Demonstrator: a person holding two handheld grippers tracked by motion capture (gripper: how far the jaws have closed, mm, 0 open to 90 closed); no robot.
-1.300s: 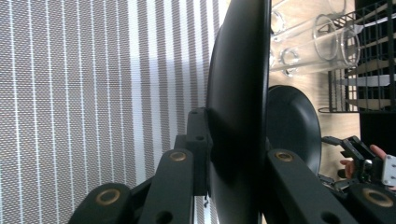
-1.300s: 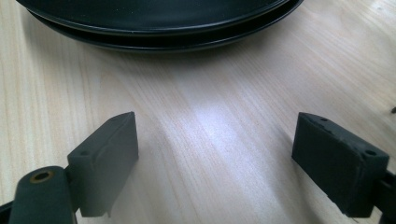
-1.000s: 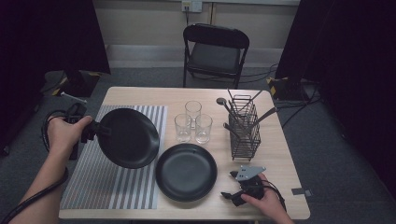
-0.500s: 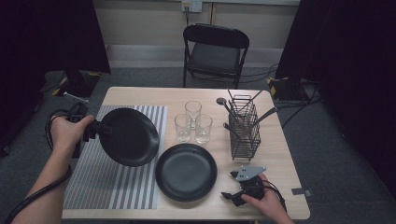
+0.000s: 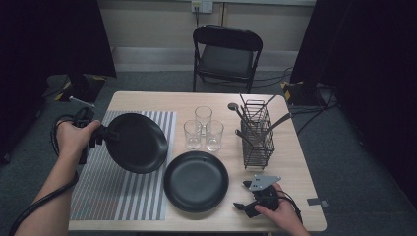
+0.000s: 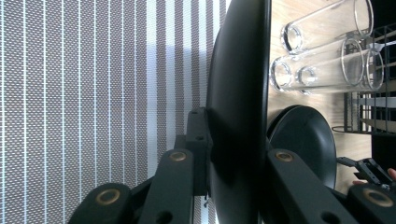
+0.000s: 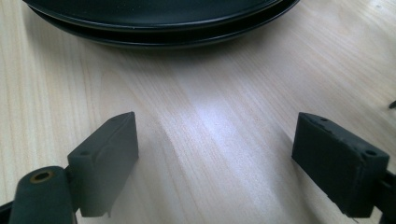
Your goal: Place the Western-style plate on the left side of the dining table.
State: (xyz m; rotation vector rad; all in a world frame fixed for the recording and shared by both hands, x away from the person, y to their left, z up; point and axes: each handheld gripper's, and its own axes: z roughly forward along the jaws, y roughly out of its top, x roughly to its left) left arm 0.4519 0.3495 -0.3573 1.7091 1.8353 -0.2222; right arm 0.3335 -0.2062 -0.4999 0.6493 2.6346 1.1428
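gripping a black plate (image 5: 137, 143) by its rim, the left claw (image 5: 101, 135) holds it off the desk (image 5: 290, 162), tilted, above the right part of the striped placemat (image 5: 98, 191). in the left gripper view the plate stands edge-on between the two jaws, which press on its two faces, so the claw is clamped on the plate. a second black plate (image 5: 195, 181) lies flat on the desk just right of the mat, and the right gripper view suggests it may be two plates stacked, though i cannot be sure. the right claw (image 5: 242, 206) rests low on the desk near that plate's right edge, its jaws wide apart with nothing but bare wood between them.

the plate looks rigid and smooth, probably glazed or melamine, so i judge it stiff, fairly slippery, and breakable or at least noisy if dropped. held at one edge point, its weight hangs out beyond the jaws, and it could pivot or slide in the grip; a deep bite over the rim with the pads flat on both faces is the safest hold. three clear glasses (image 5: 202, 129) stand close by, just behind the flat plate, and a wire cutlery basket (image 5: 256, 133) sits to their right. both are near enough that a swinging plate could knock them.
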